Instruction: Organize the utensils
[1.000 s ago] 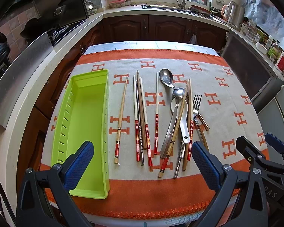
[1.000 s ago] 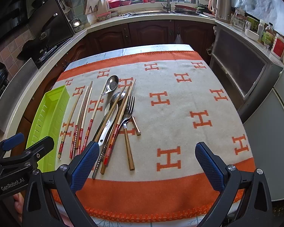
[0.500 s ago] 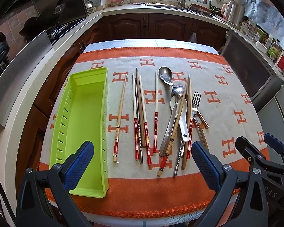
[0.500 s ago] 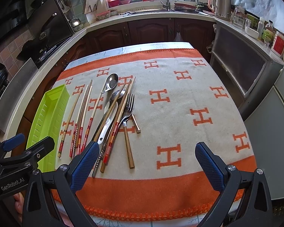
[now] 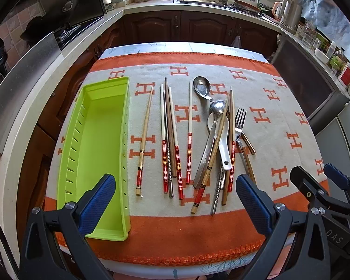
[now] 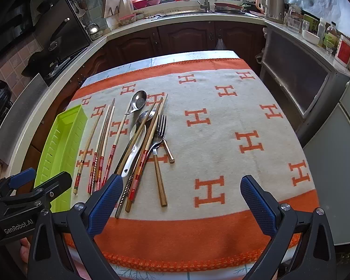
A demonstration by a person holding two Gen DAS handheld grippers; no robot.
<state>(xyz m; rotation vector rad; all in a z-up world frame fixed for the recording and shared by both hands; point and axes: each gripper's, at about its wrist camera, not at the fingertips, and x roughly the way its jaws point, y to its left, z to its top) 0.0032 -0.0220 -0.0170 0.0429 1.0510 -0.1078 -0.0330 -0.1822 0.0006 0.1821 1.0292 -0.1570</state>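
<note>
Task is barely starting, judging by the layout: the green tray (image 5: 98, 140) is sitting empty, nothing sorted into it yet, and every utensil is lying loose on the orange-and-cream cloth (image 5: 268, 126).

L gripper (image 5: 175, 203) is hovering over the near edge of the table w/ jaws spread wide, holding nothing. Its left pad is overlapping the tray's near end in view; its right pad is sitting just short of the pile's handle ends. R gripper (image 6: 179, 200) is also gaping wide and empty, hovering beside the L one, w/ its left pad just in front of the pile's near tips.

Straight ahead of the L gripper, between its pads, 1 lone chopstick (image 5: 144, 140) is lying nearest the tray, then a tight group of chopsticks (image 5: 169, 140) touching each other, then 1 more red-banded chopstick (image 5: 189, 135) apart from them. Ahead and toward its right pad, a tangled pile: a metal spoon (image 5: 201, 87) at the far end, a 2nd metal spoon (image 5: 210, 140), a white ceramic spoon (image 5: 224, 144) under crossing chopsticks, a fork (image 5: 239, 121) at the pile's right edge.

Left to do, as a judgement: basically everything. Singles ahead of the L gripper look like easy 1st picks; the pile will prob. need untangling, since sticks are lying across the spoons. Exact chopstick count in the pile is hard to tell.
</note>
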